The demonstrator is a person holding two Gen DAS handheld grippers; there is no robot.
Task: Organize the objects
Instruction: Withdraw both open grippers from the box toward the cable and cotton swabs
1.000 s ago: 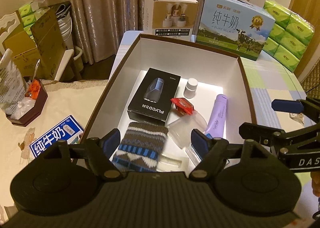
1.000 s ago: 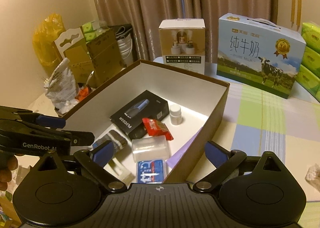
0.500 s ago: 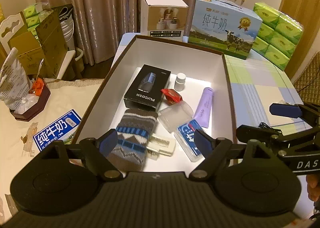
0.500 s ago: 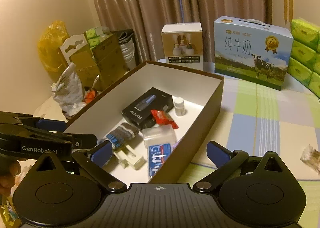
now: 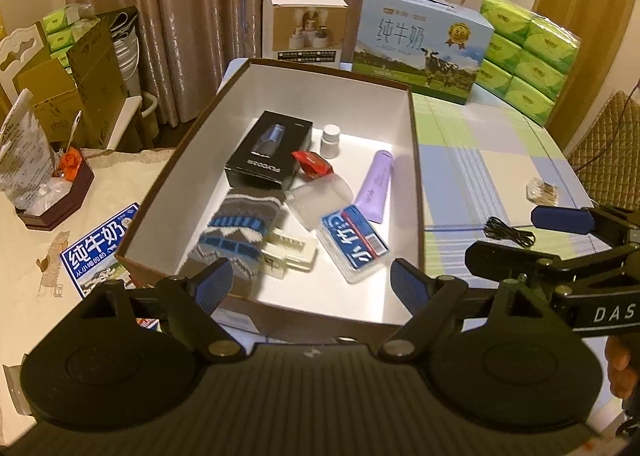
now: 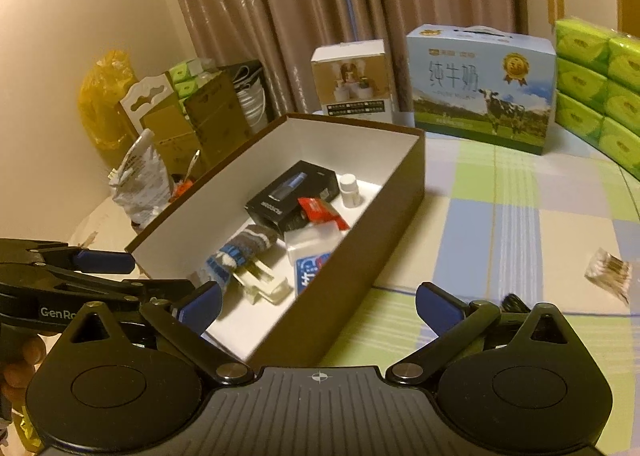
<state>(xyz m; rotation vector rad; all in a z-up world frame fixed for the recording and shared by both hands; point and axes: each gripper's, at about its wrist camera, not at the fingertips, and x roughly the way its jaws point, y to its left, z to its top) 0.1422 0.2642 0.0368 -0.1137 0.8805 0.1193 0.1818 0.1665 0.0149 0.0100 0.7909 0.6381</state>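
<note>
A brown box with white inside (image 5: 320, 91) holds a black shaver box (image 5: 268, 155), a small white bottle (image 5: 330, 140), a red packet (image 5: 314, 167), a purple tube (image 5: 376, 185), a clear case (image 5: 320, 201), a blue-labelled pack (image 5: 354, 242), a knitted sock (image 5: 236, 232) and a cream clip (image 5: 290, 252). My left gripper (image 5: 310, 286) hangs over the box's near wall, jaws opening, nothing between them. My right gripper (image 6: 318, 307) hovers at the box's near right corner (image 6: 380, 223). Its jaws are opening too and grip nothing.
Behind the box stand a white carton (image 5: 306, 29), a milk case (image 5: 420, 43) and green tissue packs (image 5: 528, 55). A black cable (image 5: 508, 234) and a clear wrapper (image 5: 542, 189) lie on the checked cloth. Left: a blue milk pack (image 5: 100, 248) and a brown tray (image 5: 56, 195).
Both grippers have drawn back from the box, so its near wall and more of the table show. Their jaws stand a little wider. The things in the box have not moved.
</note>
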